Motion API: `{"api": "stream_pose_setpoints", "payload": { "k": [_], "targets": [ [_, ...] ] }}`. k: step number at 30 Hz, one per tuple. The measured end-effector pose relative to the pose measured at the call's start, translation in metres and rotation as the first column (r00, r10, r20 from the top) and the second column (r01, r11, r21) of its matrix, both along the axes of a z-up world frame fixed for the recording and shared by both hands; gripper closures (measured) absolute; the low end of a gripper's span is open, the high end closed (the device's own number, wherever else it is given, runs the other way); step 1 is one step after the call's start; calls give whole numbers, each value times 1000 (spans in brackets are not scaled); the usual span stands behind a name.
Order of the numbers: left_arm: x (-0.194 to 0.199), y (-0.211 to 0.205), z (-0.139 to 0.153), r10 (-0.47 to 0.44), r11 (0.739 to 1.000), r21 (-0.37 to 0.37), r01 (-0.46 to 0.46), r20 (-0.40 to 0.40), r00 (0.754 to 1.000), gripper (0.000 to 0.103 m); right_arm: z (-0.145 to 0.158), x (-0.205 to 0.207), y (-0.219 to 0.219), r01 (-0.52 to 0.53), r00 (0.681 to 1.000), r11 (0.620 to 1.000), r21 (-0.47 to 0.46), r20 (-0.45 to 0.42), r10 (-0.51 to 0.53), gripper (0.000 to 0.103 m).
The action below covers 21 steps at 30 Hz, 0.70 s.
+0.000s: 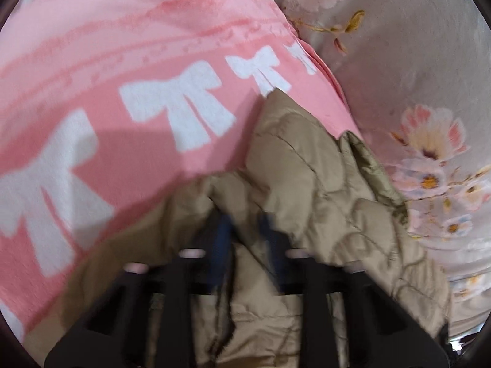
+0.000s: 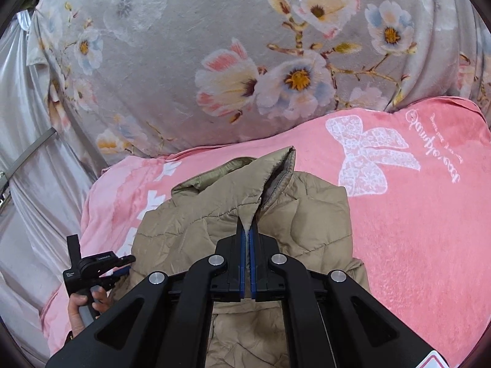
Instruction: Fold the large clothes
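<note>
Pinching a tan quilted jacket (image 2: pixel 245 224) at lower centre, both the right gripper (image 2: pixel 247 233) and left gripper (image 1: pixel 244 227) have fingers pressed onto fabric. Mid-fold on the pink blanket (image 2: pixel 414 214), I judge; next, carry the edge across evenly.

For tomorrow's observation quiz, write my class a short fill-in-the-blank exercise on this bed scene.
1. The quilted jacket is ____ in colour.
2. It lies on a ____ blanket printed with white bows.
3. The right hand-held gripper is shut on the jacket's ____.

Missing words: tan; pink; collar
</note>
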<state>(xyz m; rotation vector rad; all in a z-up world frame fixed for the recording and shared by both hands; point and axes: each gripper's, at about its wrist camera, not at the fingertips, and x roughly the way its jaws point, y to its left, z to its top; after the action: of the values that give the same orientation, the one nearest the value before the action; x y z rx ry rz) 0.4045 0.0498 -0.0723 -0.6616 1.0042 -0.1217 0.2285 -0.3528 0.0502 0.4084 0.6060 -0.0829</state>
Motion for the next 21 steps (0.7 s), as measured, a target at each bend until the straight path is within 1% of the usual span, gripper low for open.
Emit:
{"api": "stream_pose_setpoints", "payload": {
  "k": [1,3,5,7,10,13,17,21],
  "targets": [
    [0,0,1,-6,1000,9,6,6,1000,100,-10,1,0,9,1000,1000,-14,-24,-9,101],
    [0,-1,3,-24,999,47,23,15,1000,103,-39,6,-1,23,995,999,-33,-95,-26,101],
    [-2,-2,4,-30,996,88,28,27,999,103,-73,12,-2,36,984,999,-35,-172,-41,101],
    [-5,-1,3,-30,992,126,25,38,999,103,-97,16,-4,41,975,999,-17,-218,-43,101],
    [-4,2,-6,-34,992,120,30,27,999,103,-126,18,-5,44,967,999,9,-253,-40,101],
    [-4,0,-14,-42,990,133,39,21,999,103,-139,19,-4,40,966,999,15,-257,-35,101],
    [-6,-8,-18,-52,982,184,44,41,998,103,-147,21,2,31,963,999,-23,-265,-36,101],
    [-10,-17,-22,-72,965,256,50,78,994,103,-153,22,7,32,964,998,-54,-261,-45,101]
  ]
}}
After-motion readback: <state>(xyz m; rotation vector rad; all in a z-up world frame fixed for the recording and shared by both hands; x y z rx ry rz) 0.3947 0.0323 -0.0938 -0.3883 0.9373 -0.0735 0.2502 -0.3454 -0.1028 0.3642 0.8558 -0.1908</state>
